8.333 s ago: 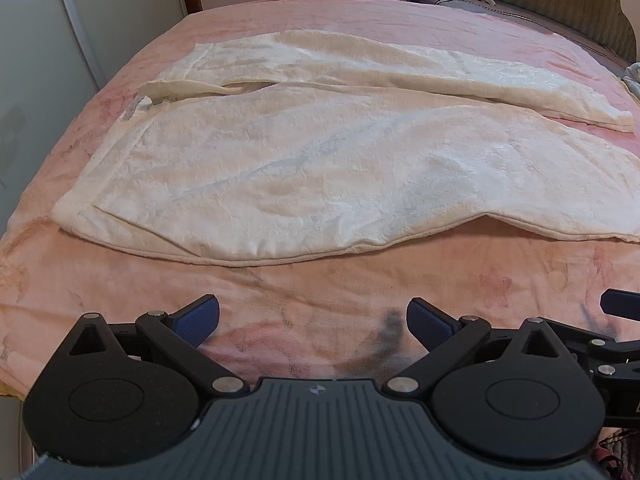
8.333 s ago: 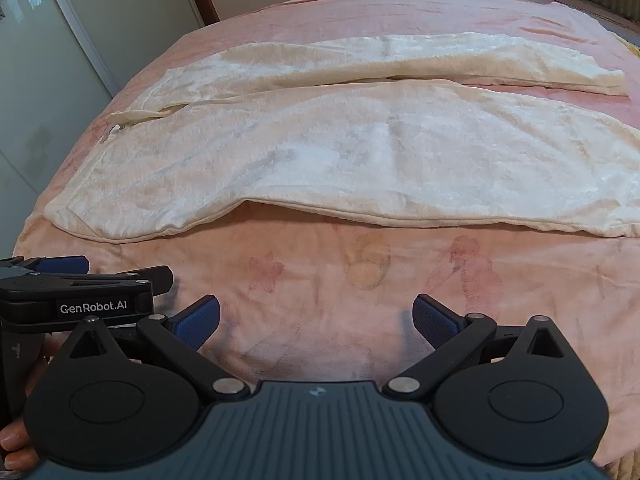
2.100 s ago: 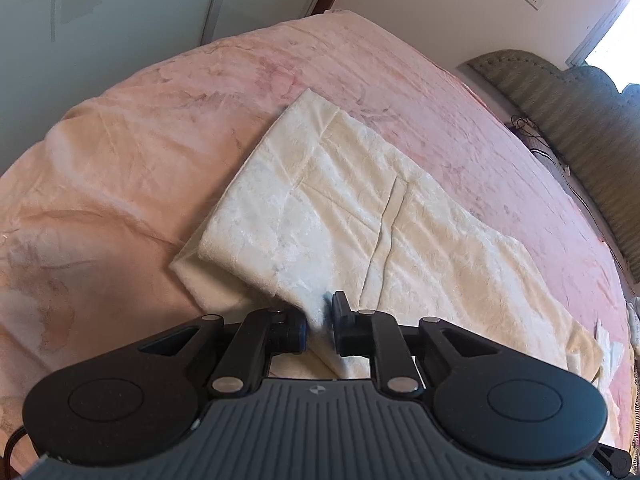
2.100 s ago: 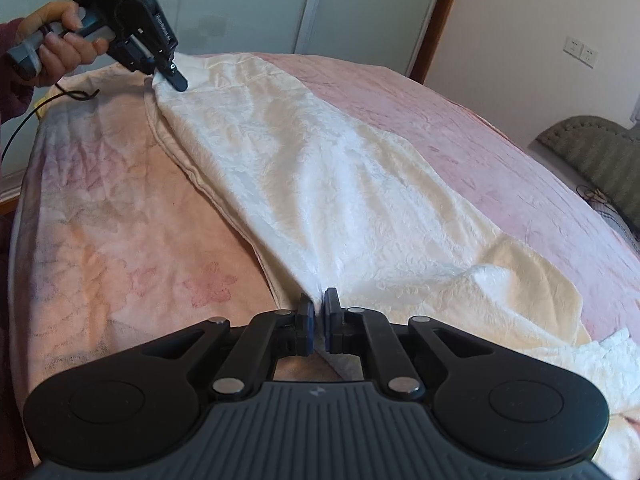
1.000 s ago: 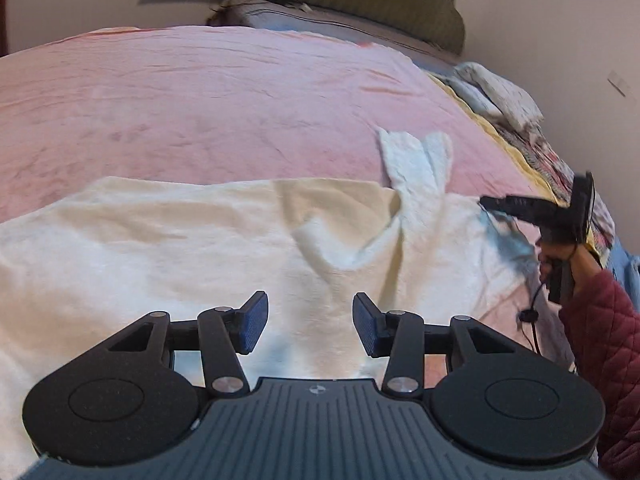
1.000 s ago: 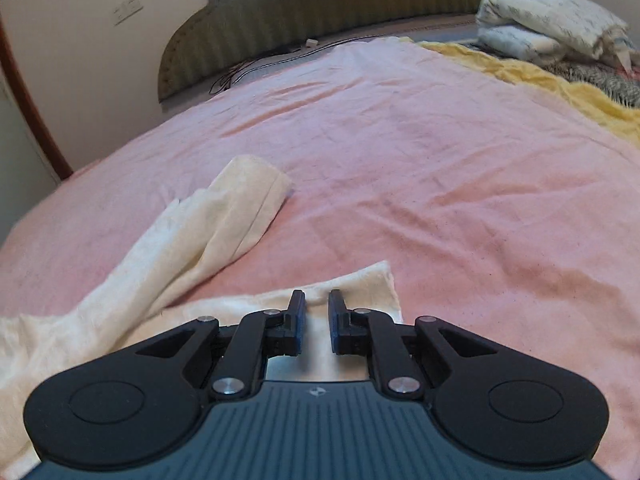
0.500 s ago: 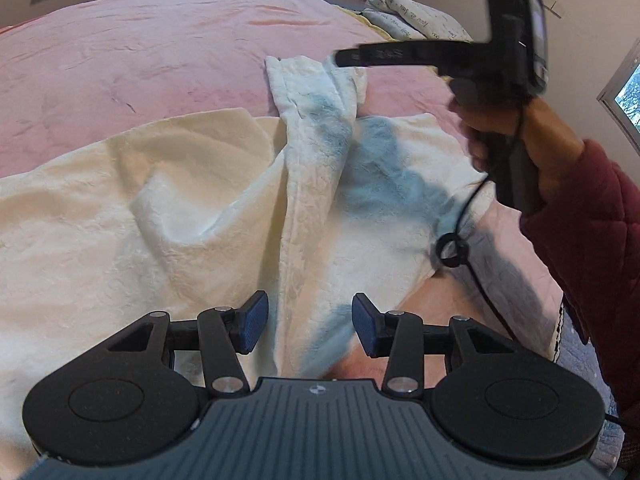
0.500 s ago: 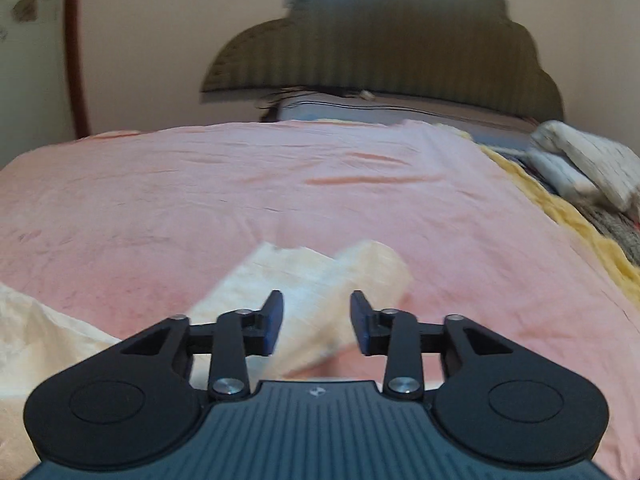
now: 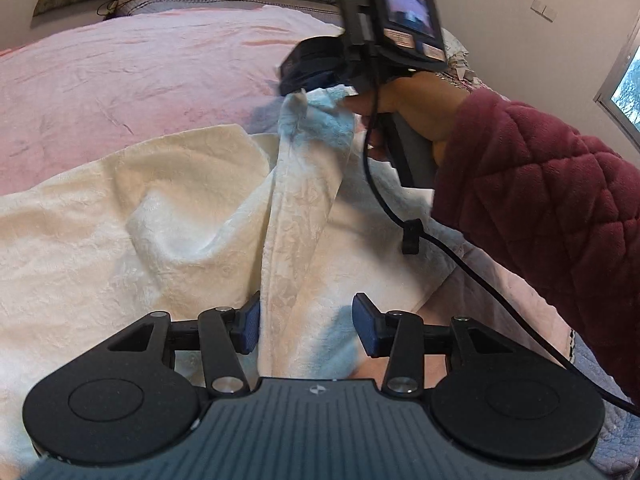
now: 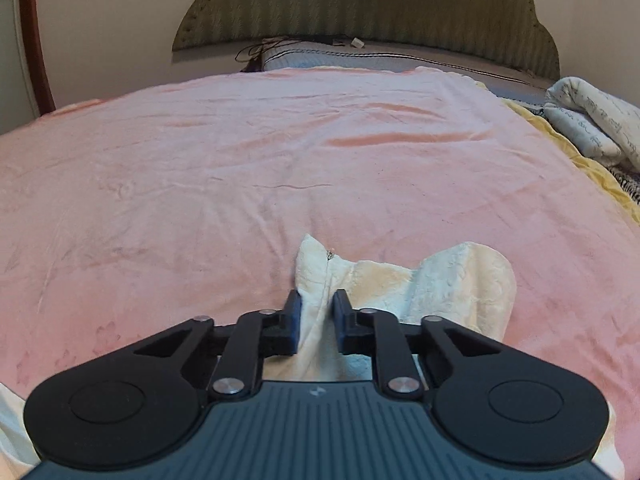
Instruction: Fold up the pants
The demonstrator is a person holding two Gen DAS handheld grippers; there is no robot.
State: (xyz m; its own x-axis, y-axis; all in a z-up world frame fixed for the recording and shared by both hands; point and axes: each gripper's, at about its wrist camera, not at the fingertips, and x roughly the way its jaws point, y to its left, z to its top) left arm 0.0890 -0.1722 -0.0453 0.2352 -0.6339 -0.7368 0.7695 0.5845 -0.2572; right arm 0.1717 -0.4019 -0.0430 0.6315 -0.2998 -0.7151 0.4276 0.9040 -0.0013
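At the bottom of the left wrist view, the left claw (image 9: 306, 322) stands half open, its blue pads apart. A raised band of the cream pants (image 9: 120, 216) passes between them, brushing the left pad and clear of the right one, so nothing is pinched there. From that gap the band climbs up the middle of the frame, tilted slightly right, to a bunched end in the upper centre. There the right claw (image 9: 308, 80) has it, seen from behind as a dark blurred head with a small screen on top. A hand (image 9: 408, 112) in a quilted maroon sleeve (image 9: 540, 216) grips the handle, and a black cable (image 9: 460, 256) droops from it toward the lower right.

The rest of the pants spreads flat across the left half of the frame, its long axis running roughly left to right over the pink bed cover (image 9: 140, 64).

In the right wrist view, the right claw (image 10: 316, 316) has just been closing, and its jaws now stand narrow with a fold of the pants (image 10: 452, 280) clamped between the pads. The cloth's end fans out just beyond the tips toward the right. Beyond it the pink cover runs up to a dark ribbed headboard (image 10: 360, 4), with a folded patterned cloth (image 10: 592, 120) at the right edge.
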